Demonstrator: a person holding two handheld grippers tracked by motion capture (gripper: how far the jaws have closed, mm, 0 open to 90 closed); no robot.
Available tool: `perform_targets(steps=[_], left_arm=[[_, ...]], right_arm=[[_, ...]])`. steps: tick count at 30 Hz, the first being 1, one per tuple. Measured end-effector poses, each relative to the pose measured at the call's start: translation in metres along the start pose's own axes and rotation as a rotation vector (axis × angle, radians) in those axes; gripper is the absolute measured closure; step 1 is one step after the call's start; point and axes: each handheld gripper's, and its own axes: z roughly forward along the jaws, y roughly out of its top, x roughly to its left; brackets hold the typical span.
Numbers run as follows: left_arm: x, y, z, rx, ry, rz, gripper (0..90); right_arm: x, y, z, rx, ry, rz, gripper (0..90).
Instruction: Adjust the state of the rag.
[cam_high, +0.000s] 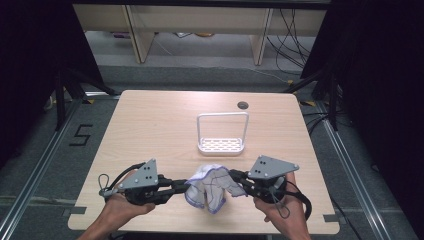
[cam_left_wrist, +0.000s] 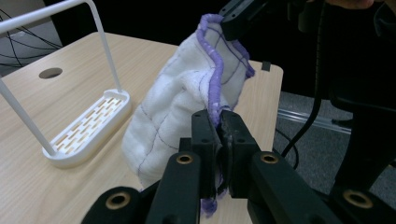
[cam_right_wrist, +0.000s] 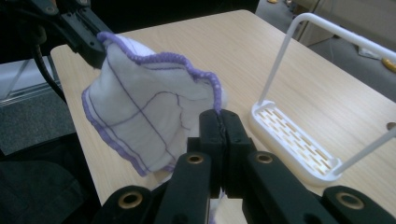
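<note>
Two hands at the near table edge, one gripper in each. Left gripper (cam_high: 181, 186): grey plate on top, cable looped at its outer side, jaws pointing toward the table's middle, clamped tight on the cloth's (cam_high: 210, 187) purple hem. Right gripper (cam_high: 235, 176): same build, jaws pointing back toward the left one, likewise clamped on the purple hem at the cloth's opposite side. In the left gripper view, black jaws (cam_left_wrist: 219, 135) pressed together on the hem, cloth (cam_left_wrist: 182, 112) rising beyond them, far corner pinched in the other gripper's tip at top. In the right gripper view, jaws (cam_right_wrist: 219, 128) pressed together on the hem, cloth (cam_right_wrist: 149, 107) spread to the left, far corner pinched in the other gripper at upper left. Cloth: white, thin purple grid lines, wavy purple border, bunched and slack between the two grippers, hanging just above the table (cam_high: 150, 125) near its front edge; whether the lowest fold touches the wood cannot be told. Beyond the cloth, near the table's middle: white rack (cam_high: 222, 145), slotted oval base, tall hoop frame, upright, apart from the cloth. Farther still, by the back edge: round cable hole (cam_high: 242, 105). Past the table: grey floor, loose black cables, pale furniture legs.
</note>
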Motion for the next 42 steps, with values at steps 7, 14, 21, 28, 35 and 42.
perform_targets(steps=[7,14,21,28,35,42], left_arm=[[0.042,-0.009,0.034,0.076,0.120,-0.019,84.4],[0.072,-0.028,0.082,0.220,0.210,0.022,84.2],[0.099,-0.063,0.115,0.317,0.244,-0.029,81.9],[0.108,-0.069,0.108,0.268,0.287,-0.113,45.3],[0.100,-0.077,0.058,0.162,0.238,-0.350,33.4],[0.069,-0.080,0.052,0.178,0.145,-0.392,30.2]], right_arm=[[-0.035,-0.013,0.015,0.080,-0.061,0.057,89.7],[-0.079,-0.039,0.080,0.230,-0.106,0.104,89.7],[-0.089,-0.061,0.126,0.327,-0.121,0.110,88.9],[-0.094,-0.059,0.130,0.335,-0.167,0.129,57.6],[-0.083,-0.079,0.094,0.298,-0.221,0.250,44.7],[-0.073,-0.097,0.073,0.298,-0.189,0.312,42.4]])
